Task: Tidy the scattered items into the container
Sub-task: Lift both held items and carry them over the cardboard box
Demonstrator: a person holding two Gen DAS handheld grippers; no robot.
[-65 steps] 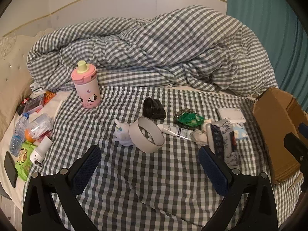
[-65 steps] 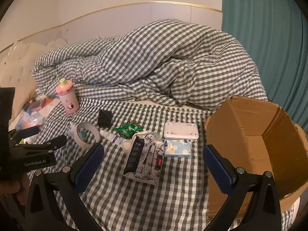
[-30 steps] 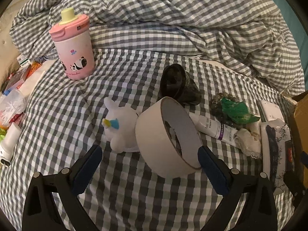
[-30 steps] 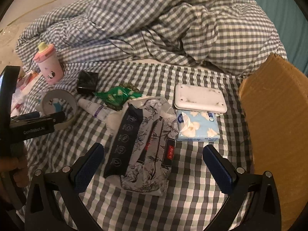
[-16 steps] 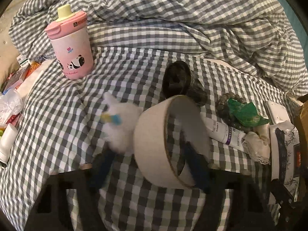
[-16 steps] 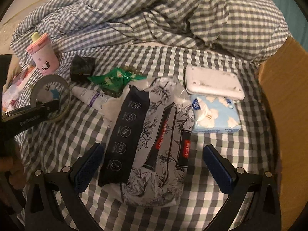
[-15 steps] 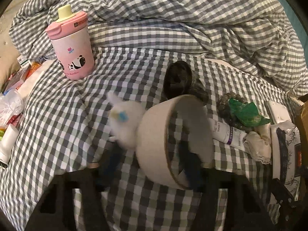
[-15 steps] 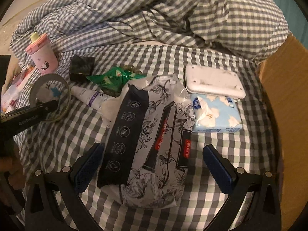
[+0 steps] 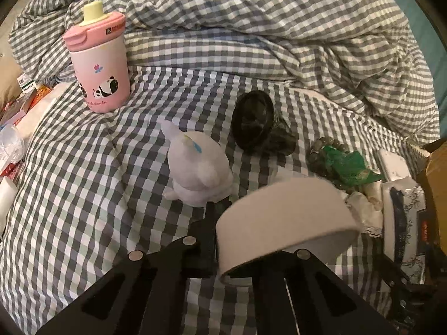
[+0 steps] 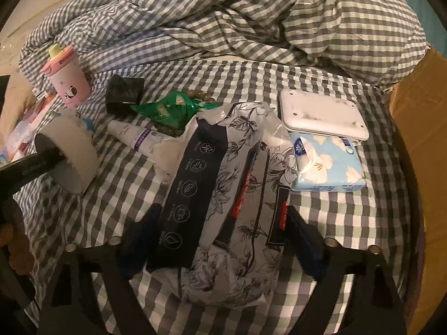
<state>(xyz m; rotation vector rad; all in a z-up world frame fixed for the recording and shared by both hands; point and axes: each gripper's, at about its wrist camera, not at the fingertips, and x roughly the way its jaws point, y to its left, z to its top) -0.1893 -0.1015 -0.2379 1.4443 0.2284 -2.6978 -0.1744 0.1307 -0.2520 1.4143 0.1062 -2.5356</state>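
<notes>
Having spread wide earlier, left fingers (image 9: pixel 223 240) now clamp the tape roll (image 9: pixel 285 217); right fingers (image 10: pixel 220 248) are closing around the floral pack (image 10: pixel 237 195).

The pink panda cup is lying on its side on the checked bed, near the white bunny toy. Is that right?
Not quite. The pink panda cup stands upright on the checked bed, lid on top, near the white bunny toy. The left wrist view shows it.

Grey-and-white gingham covers the bed sheet (image 9: pixel 83 195) and the crumpled duvet (image 9: pixel 279 28) at twelve o'clock. The pink cup (image 9: pixel 97 64) carries panda prints and a pale yellow spout. The tape roll (image 9: pixel 282 217) is beige, the plush toy (image 9: pixel 201 167) white, the wipes pack (image 10: pixel 223 195) black-and-white floral, the tissue pack (image 10: pixel 327 167) light blue
</notes>
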